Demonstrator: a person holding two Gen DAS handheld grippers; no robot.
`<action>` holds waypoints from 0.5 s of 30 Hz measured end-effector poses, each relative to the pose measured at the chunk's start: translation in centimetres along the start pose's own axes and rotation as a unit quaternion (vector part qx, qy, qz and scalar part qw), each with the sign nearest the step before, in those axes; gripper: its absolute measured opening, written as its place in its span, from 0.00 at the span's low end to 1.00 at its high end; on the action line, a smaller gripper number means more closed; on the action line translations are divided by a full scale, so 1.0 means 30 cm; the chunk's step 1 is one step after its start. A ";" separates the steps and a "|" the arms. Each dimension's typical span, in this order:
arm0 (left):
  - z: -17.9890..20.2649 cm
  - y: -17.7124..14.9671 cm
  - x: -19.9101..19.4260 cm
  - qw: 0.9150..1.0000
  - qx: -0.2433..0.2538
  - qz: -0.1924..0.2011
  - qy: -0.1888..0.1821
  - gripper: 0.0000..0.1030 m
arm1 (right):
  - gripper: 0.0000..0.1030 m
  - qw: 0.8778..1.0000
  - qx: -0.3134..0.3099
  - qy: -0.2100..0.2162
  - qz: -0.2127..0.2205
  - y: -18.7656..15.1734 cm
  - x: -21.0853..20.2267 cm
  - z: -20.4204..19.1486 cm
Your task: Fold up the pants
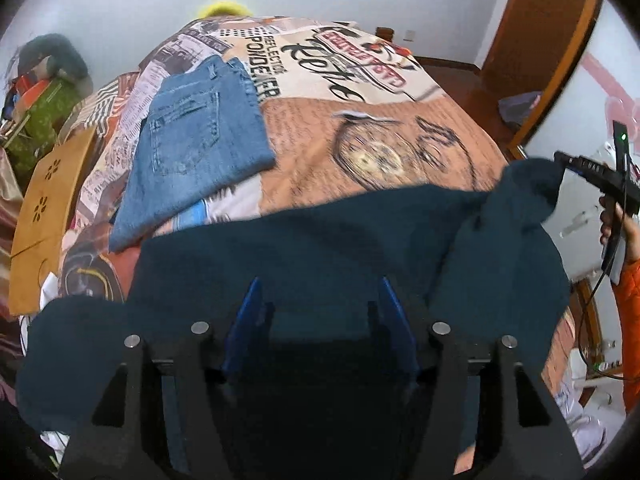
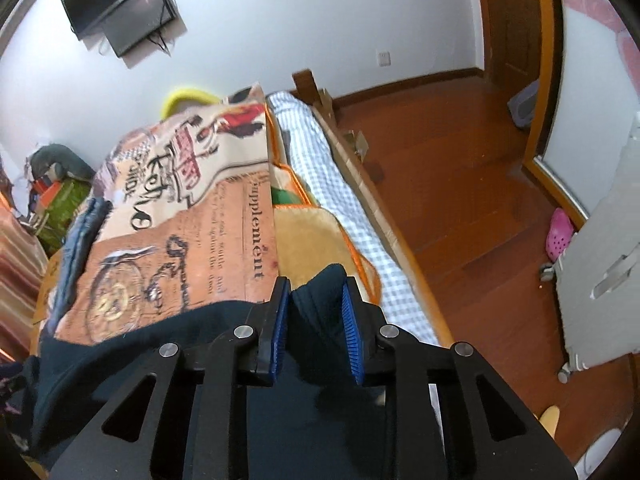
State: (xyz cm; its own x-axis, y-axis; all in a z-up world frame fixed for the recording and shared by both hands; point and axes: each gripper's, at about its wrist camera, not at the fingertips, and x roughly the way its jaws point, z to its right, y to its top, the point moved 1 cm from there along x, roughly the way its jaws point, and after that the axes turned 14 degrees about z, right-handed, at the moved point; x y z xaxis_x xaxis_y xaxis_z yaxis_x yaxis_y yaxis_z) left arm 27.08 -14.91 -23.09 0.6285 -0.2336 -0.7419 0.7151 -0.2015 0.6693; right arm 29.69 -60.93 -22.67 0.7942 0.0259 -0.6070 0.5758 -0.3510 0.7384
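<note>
Both claws point steeply down over the near edge of the bed [image 1: 400, 120], which wears a printed cover [image 2: 224, 208] like an old newspaper collage: you can read "supplement" on the orange part, and "REFLECTOR" and "PONDENER" upside down further back. The dark teal pants [image 1: 320, 240] are soft, kinda fleecy, slumped across the near edge of the bed in a rumpled heap. The right claw [image 2: 316, 312] is pinching a bunched-up fold of them between its ribbed blue pads [image 2: 350, 320], lifting that bit near the bed's right edge, and in the left view you can see the person's hand [image 1: 618, 224] in an orange sleeve on its handle. The left claw [image 1: 320, 320] is spread, blue pads well apart, with pants fabric lying under and between them but not squeezed. A folded pair of blue jeans [image 1: 200, 128] lies flat toward the left edge, stitched pocket up.
</note>
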 end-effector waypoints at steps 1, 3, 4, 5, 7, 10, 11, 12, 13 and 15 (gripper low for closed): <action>0.013 -0.018 -0.019 1.000 -0.001 -0.002 -0.005 0.59 | 0.22 1.000 0.001 0.000 0.002 0.000 -0.024 0.010; 0.033 -0.049 -0.046 1.000 0.000 -0.004 -0.011 0.59 | 0.22 1.000 0.006 0.000 0.004 -0.006 -0.039 0.011; 0.043 -0.064 -0.059 1.000 0.002 -0.005 -0.013 0.59 | 0.22 1.000 0.007 0.000 0.004 -0.013 -0.055 0.017; 0.054 -0.077 -0.068 1.000 0.003 -0.006 -0.014 0.59 | 0.22 1.000 0.008 -0.001 0.005 -0.023 -0.073 0.023; 0.073 -0.107 -0.090 1.000 0.007 -0.006 -0.016 0.59 | 0.22 1.000 0.011 -0.002 0.005 -0.043 -0.096 0.031; 0.099 -0.148 -0.115 1.000 0.009 -0.008 -0.025 0.60 | 0.22 1.000 0.018 0.001 0.002 -0.081 -0.130 0.049; 0.106 -0.155 -0.119 0.999 0.011 -0.008 -0.029 0.61 | 0.22 1.000 0.018 0.001 0.001 -0.092 -0.137 0.053; 0.114 -0.165 -0.121 0.999 0.013 -0.009 -0.033 0.63 | 0.22 1.000 0.019 -0.001 0.000 -0.104 -0.146 0.060; 0.123 -0.175 -0.121 0.999 0.015 -0.010 -0.039 0.65 | 0.22 1.000 0.020 -0.001 -0.001 -0.110 -0.150 0.064; 0.141 -0.191 -0.112 0.999 0.025 -0.011 -0.041 0.68 | 0.22 1.000 0.028 -0.002 -0.001 -0.122 -0.161 0.080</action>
State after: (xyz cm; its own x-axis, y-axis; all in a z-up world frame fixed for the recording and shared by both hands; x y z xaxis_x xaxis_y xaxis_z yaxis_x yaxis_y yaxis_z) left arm 19.58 -16.99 -24.26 0.5843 -0.3048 -0.7521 0.7107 -0.2552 0.6556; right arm 23.28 -62.02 -23.14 0.7926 0.0224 -0.6093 0.5648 -0.4034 0.7199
